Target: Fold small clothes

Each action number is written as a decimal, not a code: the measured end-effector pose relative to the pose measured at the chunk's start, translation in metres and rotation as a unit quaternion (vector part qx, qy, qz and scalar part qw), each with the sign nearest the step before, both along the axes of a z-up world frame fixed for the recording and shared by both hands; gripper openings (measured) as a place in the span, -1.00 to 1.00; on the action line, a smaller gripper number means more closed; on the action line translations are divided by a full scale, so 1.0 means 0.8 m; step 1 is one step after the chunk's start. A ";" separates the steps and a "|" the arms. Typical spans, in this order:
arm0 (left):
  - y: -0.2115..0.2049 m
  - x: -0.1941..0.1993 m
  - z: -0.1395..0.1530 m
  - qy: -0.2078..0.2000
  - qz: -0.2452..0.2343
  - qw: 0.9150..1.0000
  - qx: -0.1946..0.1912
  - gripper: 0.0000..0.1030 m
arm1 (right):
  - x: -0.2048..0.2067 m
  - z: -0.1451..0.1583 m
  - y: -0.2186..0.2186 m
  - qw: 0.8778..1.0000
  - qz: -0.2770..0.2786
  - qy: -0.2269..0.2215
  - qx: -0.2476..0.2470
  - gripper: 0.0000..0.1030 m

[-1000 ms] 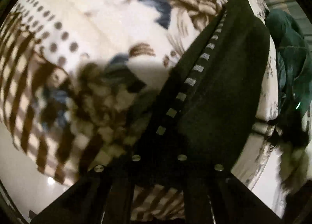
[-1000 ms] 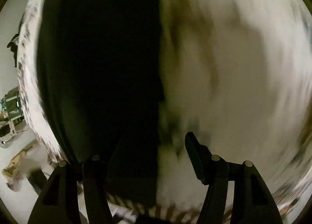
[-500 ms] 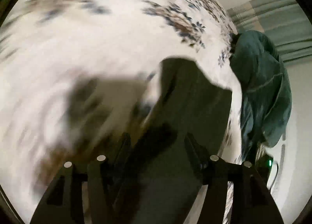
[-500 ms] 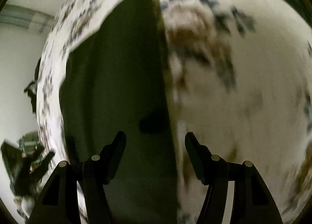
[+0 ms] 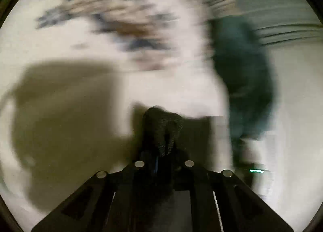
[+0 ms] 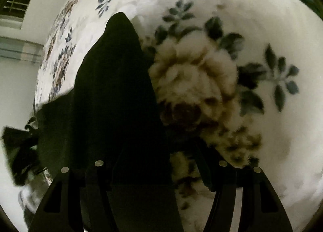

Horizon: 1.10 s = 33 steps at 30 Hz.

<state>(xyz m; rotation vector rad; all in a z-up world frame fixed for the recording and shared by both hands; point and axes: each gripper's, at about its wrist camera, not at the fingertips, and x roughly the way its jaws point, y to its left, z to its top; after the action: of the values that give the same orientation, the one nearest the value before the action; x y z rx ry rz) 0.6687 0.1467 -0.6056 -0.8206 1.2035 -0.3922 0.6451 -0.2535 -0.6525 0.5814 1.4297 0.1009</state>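
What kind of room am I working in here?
Probably a bedroom. The work surface is a floral bedspread, soft and rounded at its edge like a mattress. A dark garment lies on it, and a teal garment hangs near pleated curtains.

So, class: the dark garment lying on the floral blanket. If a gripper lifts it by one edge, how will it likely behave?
Probably floppy: the dark garment lies flat in soft folds on the floral blanket. Likely light, since the left gripper, whose jaws have just been closing, bunches a dark knit fold between its pads. It may drag on the fluffy pile.
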 end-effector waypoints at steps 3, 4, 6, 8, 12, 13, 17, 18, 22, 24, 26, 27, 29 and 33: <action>0.011 0.001 -0.007 0.017 0.005 1.000 -0.003 -0.53 | -0.007 0.005 0.003 1.000 0.006 0.001 -0.013 0.26; 0.011 -0.005 0.004 0.008 0.005 1.000 0.008 -0.41 | -0.008 0.008 0.006 1.000 0.011 0.001 -0.020 0.26; 0.009 -0.010 0.024 -0.002 -0.002 1.000 0.028 0.21 | -0.015 0.017 0.012 0.999 0.021 0.002 -0.033 0.26; 0.009 -0.031 0.044 -0.013 -0.009 0.999 0.030 0.29 | -0.037 0.031 0.011 1.000 0.024 -0.001 -0.020 0.26; 0.011 -0.121 0.070 -0.016 -0.043 0.997 0.064 0.30 | -0.118 0.049 0.007 0.999 0.030 0.013 0.014 0.26; 0.012 -0.147 0.074 -0.010 -0.048 0.996 0.073 0.30 | -0.138 0.051 0.006 0.999 0.031 0.018 0.019 0.26; 0.014 -0.269 0.075 0.042 -0.056 0.993 0.098 0.30 | -0.241 0.057 -0.006 0.998 0.029 0.051 0.035 0.26; 0.015 -0.296 0.075 0.057 -0.053 0.992 0.101 0.30 | -0.269 0.058 -0.009 0.997 0.027 0.061 0.038 0.26; 0.012 -0.400 0.071 0.110 -0.024 0.988 0.104 0.30 | -0.382 0.058 -0.014 0.993 0.026 0.098 0.057 0.26; 0.009 -0.445 0.070 0.127 -0.002 0.986 0.105 0.30 | -0.435 0.056 -0.018 0.991 0.024 0.111 0.064 0.26; -0.001 -0.482 0.064 0.135 0.009 0.984 0.112 0.30 | -0.483 0.054 -0.016 0.990 0.025 0.123 0.067 0.26; -0.008 -0.497 0.059 0.142 0.014 0.982 0.123 0.30 | -0.509 0.052 -0.014 0.989 0.024 0.127 0.064 0.26; -0.019 -0.519 0.051 0.149 0.018 0.980 0.127 0.30 | -0.548 0.047 -0.011 0.989 0.026 0.133 0.060 0.26; -0.051 -0.542 0.042 0.138 0.010 0.978 0.154 0.21 | -0.599 0.033 0.003 0.989 0.018 0.134 0.064 0.17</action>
<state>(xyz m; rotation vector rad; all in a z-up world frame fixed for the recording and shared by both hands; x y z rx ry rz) 0.2354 0.1060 -0.5718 -0.6294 1.4696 -0.0690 0.1657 -0.2508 -0.6258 0.6946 1.7047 0.1471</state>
